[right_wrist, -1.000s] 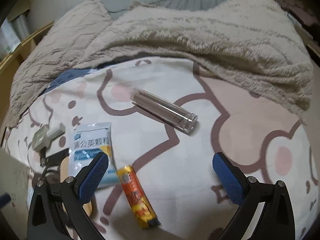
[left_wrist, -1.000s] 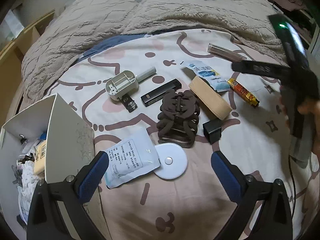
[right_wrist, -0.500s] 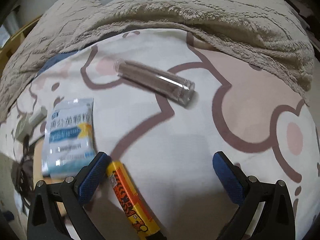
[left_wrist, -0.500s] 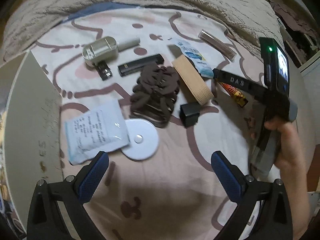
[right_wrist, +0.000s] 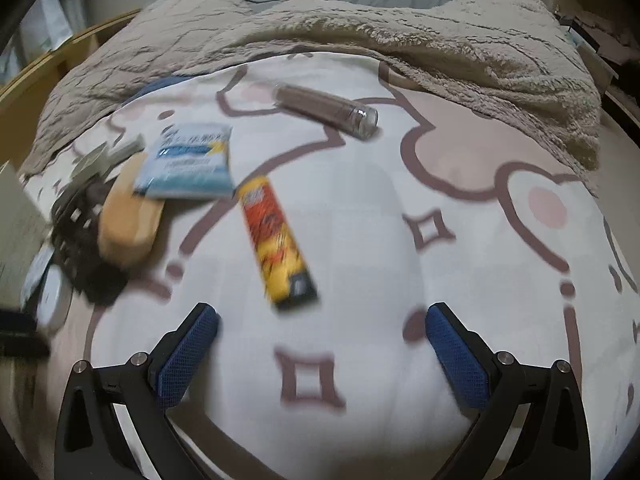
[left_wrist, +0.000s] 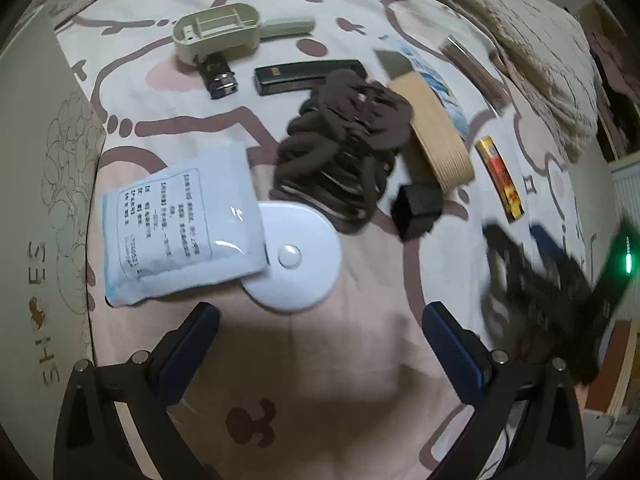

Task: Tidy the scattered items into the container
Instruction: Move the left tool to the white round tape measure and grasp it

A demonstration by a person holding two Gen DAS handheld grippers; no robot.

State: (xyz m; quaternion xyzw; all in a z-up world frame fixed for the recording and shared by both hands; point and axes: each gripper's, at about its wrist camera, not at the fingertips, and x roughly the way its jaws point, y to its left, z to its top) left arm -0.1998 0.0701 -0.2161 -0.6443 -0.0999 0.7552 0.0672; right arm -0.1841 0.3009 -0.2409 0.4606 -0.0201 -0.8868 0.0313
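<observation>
Bedding fills both my views: a white sheet printed with brown outlines and pink blotches, and a beige fleecy blanket bunched along its far edge, with a wooden bed frame showing at the left. The container stands at the left of my left view, a pale box wall lettered down its side; its inside is out of sight.

Scattered items lie on the sheet, none in my grasp. Ahead of my left gripper, fingers spread wide and empty, a white printed sachet overlaps a white round disc. Beyond them sit a brown knitted heap, a small black box and a tan oblong case (all close together).

My right gripper is likewise spread and empty, hovering near a yellow-orange tube. Farther off lie a blue-white packet, resting partly on the tan case, and a clear cylinder, well apart.
</observation>
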